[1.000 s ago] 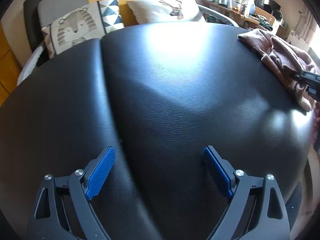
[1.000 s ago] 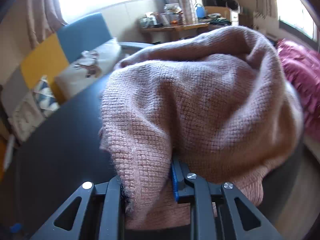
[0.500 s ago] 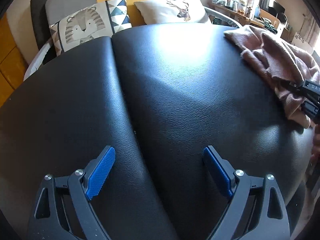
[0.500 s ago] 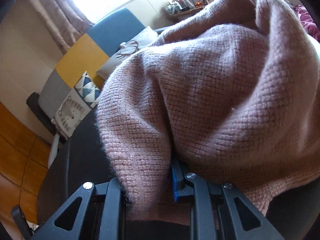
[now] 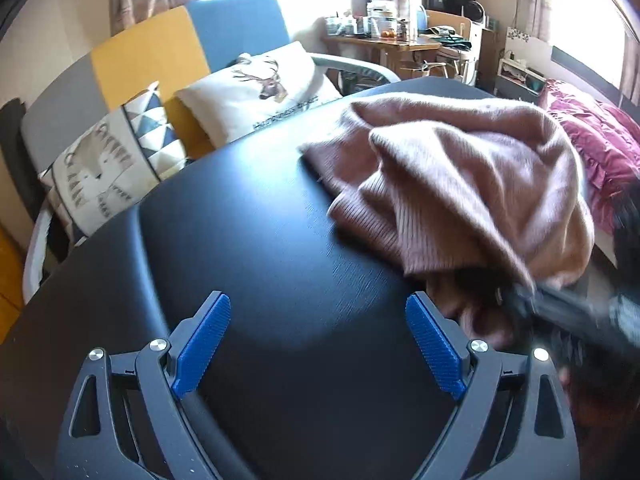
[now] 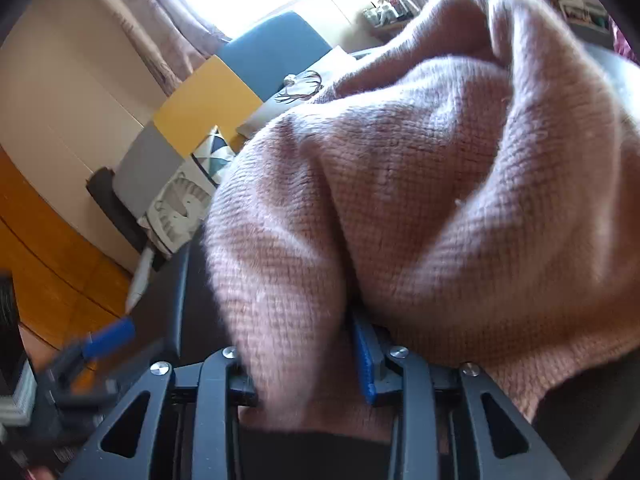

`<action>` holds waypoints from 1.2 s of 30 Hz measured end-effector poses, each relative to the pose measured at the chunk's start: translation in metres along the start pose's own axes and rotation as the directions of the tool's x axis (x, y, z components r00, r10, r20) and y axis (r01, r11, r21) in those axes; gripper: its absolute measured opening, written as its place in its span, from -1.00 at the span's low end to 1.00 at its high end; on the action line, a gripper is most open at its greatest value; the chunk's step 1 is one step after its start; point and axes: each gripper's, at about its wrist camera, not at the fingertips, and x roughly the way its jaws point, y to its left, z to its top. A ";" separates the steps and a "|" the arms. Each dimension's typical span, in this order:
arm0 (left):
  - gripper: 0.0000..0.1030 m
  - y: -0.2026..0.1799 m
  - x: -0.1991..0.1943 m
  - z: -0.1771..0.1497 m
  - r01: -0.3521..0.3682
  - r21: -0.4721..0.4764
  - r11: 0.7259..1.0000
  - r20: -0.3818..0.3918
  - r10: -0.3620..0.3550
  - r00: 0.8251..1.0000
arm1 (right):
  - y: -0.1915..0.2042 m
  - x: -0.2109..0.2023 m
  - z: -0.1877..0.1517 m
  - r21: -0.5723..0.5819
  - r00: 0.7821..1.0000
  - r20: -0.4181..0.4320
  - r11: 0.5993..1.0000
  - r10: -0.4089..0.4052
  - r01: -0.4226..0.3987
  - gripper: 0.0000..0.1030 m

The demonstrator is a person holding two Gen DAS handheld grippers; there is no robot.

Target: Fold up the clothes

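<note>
While the right hand-held gripper (image 6: 312, 364) pinches the bunched pink sweater (image 5: 460, 184) at the tabletop's (image 5: 280, 280) 2 o'clock, the left hand-held gripper (image 5: 318, 346) is spread, holding nothing. No flat folds are visible; spreading and folding look left to do.

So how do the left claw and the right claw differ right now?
The left claw is spread wide open with nothing between its blue pads; the right claw is shut on a fold of the pink sweater. The left claw hovers over bare black tabletop; the right claw is nearly buried under knit. Both have dark frames and blue ribbed pads.
</note>
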 end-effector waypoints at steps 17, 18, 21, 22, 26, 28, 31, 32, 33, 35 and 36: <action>0.79 -0.037 0.057 0.072 0.138 -0.006 0.990 -0.135 -0.137 0.981 | -0.018 -0.042 -0.026 -0.121 0.972 0.143 0.971 -0.188 0.205 -0.08; 0.79 -0.039 0.060 0.072 0.112 0.002 0.994 -0.150 -0.110 0.983 | -0.018 -0.043 -0.027 -0.114 0.972 0.152 0.974 -0.177 0.195 -0.08; 0.79 -0.046 0.068 0.070 0.063 0.027 0.998 -0.172 -0.058 0.983 | -0.020 -0.046 -0.030 -0.098 0.973 0.178 0.982 -0.145 0.164 -0.08; 0.79 -0.047 0.070 0.069 0.054 0.036 0.998 -0.176 -0.047 0.983 | -0.018 -0.044 -0.030 -0.117 0.974 0.179 0.980 -0.139 0.161 -0.08; 0.79 -0.051 0.081 0.067 0.073 0.033 0.997 -0.200 -0.065 0.978 | -0.012 -0.035 -0.032 -0.154 0.978 0.146 0.973 -0.151 0.173 -0.11; 0.79 -0.049 0.085 0.066 0.079 -0.006 0.997 -0.235 -0.078 0.969 | -0.015 -0.034 -0.033 -0.135 0.977 0.142 0.975 -0.157 0.176 -0.11; 0.51 -0.044 0.089 0.064 0.120 -0.076 0.990 -0.285 -0.137 0.949 | -0.014 -0.032 -0.031 -0.143 0.976 0.139 0.972 -0.167 0.187 -0.08; 0.26 -0.043 0.087 0.064 0.152 -0.092 0.984 -0.289 -0.172 0.942 | -0.013 -0.031 -0.031 -0.147 0.975 0.138 0.970 -0.172 0.192 -0.08; -0.21 -0.047 0.083 0.065 0.183 -0.074 0.980 -0.277 -0.197 0.940 | -0.013 -0.030 -0.031 -0.152 0.974 0.138 0.968 -0.179 0.199 -0.07; -0.50 -0.060 0.071 0.071 0.175 0.010 0.985 -0.243 -0.167 0.956 | -0.011 -0.029 -0.031 -0.162 0.972 0.137 0.964 -0.189 0.210 -0.06; -0.64 -0.069 0.063 0.071 0.138 0.076 0.987 -0.210 -0.119 0.970 | -0.010 -0.028 -0.030 -0.165 0.972 0.136 0.963 -0.190 0.211 -0.02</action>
